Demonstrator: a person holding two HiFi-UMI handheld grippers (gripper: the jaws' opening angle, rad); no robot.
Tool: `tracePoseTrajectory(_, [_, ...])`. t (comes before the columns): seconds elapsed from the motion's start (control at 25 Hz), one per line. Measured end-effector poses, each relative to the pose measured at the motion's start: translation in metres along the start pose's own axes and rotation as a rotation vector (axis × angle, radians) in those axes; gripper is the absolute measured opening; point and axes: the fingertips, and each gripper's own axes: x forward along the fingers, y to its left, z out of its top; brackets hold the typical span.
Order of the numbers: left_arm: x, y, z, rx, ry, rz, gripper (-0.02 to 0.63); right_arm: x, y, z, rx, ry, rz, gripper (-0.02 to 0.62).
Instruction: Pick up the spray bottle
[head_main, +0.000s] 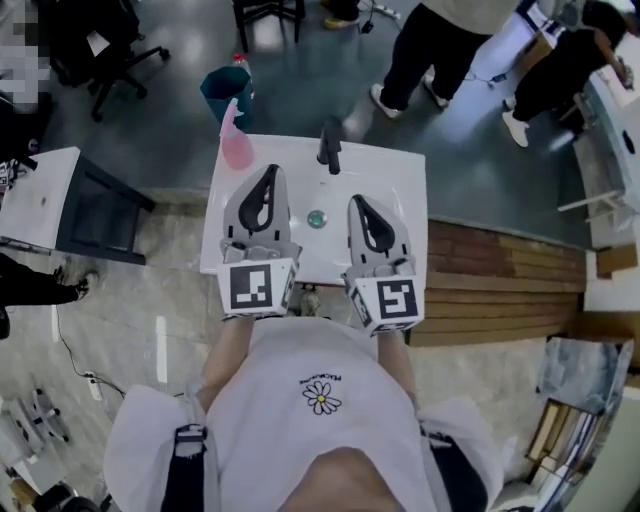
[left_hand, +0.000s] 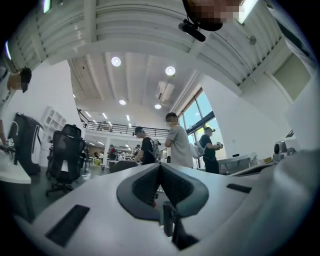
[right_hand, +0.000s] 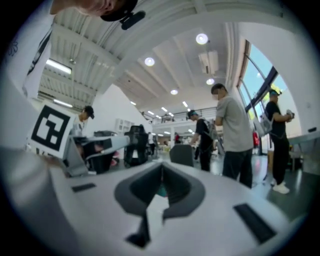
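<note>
Approach wants the left gripper (head_main: 268, 172), the nearer one, opened first and squared to the bottle (head_main: 237, 142) below its trigger. It and the right gripper (head_main: 357, 200) are both closed on nothing, over the sink (head_main: 395, 195). The bottle stands untouched at the sink's far left corner, left of the tap (head_main: 330, 148)

The right gripper (right_hand: 161, 169) points level across a bright hall, its fingers (right_hand: 192, 192) closed tip to tip. A marker cube (right_hand: 50, 129) shows at the left edge. Ahead stand a person in grey (right_hand: 234, 135) and a black office chair (right_hand: 136, 145).
</note>
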Motion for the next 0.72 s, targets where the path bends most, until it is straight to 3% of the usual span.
tracePoseTrajectory(0.24, [-0.018, 0.014, -0.003, 0.077, 0.005, 0.106, 0.020, 0.010, 0.001, -0.010, 0.040, 0.001, 0.066, 0.029])
tracePoseTrajectory(0.44, [-0.028, 0.030, 0.000, 0.086, 0.008, 0.163, 0.020, 0.012, 0.010, -0.012, 0.047, 0.022, 0.092, 0.029])
tracePoseTrajectory(0.72, [-0.026, 0.045, -0.011, 0.063, -0.005, 0.165, 0.020, 0.019, 0.012, -0.020, 0.033, 0.044, 0.068, 0.029])
